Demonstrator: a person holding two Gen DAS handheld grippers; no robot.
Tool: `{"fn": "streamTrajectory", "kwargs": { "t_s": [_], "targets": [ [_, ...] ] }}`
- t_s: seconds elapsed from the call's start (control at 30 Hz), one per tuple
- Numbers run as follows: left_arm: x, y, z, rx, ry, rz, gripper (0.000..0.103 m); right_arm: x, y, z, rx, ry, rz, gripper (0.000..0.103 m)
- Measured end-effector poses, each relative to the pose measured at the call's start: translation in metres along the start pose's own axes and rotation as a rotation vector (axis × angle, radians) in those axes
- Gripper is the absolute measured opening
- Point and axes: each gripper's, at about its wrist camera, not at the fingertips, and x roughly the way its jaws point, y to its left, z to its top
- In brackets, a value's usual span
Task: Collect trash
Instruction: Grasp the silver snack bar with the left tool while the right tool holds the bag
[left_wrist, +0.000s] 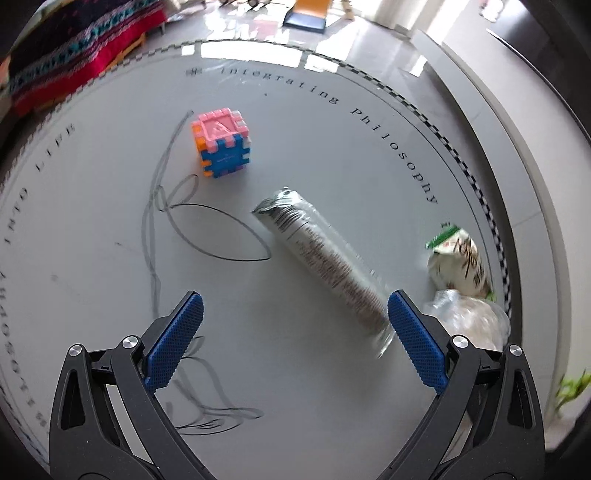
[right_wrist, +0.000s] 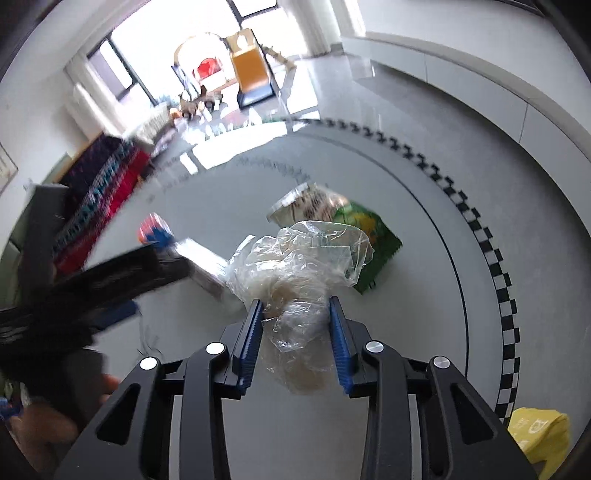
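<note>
A crumpled clear plastic bag (right_wrist: 299, 258) fills the gap between the blue pads of my right gripper (right_wrist: 295, 302), which is shut on it just above the round white table (right_wrist: 424, 295). Behind the bag lies a green and white snack packet (right_wrist: 373, 229). In the left wrist view, a long silver wrapper (left_wrist: 325, 254) lies diagonally on the table. Its near end sits beside the right finger of my open left gripper (left_wrist: 295, 295), which holds nothing. The snack packet (left_wrist: 461, 264) and the plastic bag (left_wrist: 465, 321) lie to the right of that finger.
A pink, blue and orange foam cube (left_wrist: 221, 142) stands on the table beyond the wrapper. A yellow bag (right_wrist: 539, 435) sits at the table's near right edge. The left gripper (right_wrist: 122, 273) shows as a dark blur at left, with a hand (right_wrist: 55, 424) below it.
</note>
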Motion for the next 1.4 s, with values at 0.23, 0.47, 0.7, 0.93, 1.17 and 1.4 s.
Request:
{"fn": "streamTrajectory", "kwargs": {
  "t_s": [0.23, 0.47, 0.7, 0.93, 1.17, 1.4],
  "targets": [
    [0.027, -0.011, 0.014, -0.028, 0.019, 0.041, 0.097, -0.014, 0.0, -0.006, 0.052, -0.054, 0.049, 0.04],
    [0.039, -0.013, 0.021, 0.05, 0.016, 0.006, 0.057, -0.011, -0.004, -0.011, 0.062, -0.043, 0.045, 0.04],
    [0.027, -0.001, 0.005, 0.118, 0.027, -0.071, 0.036, -0.013, 0.003, -0.014, 0.057, -0.035, 0.05, 0.04],
    [-0.009, 0.024, -0.031, 0.181, 0.003, -0.105, 0.034, -0.018, 0.016, -0.024, 0.061, -0.016, 0.071, 0.04],
    [-0.045, 0.058, -0.069, 0.181, -0.02, -0.138, 0.034, -0.041, 0.041, -0.05, 0.041, -0.015, 0.07, 0.04],
    [-0.099, 0.099, -0.115, 0.217, -0.11, -0.166, 0.033, -0.068, 0.073, -0.079, 0.01, -0.011, 0.085, 0.04]
  ]
}}
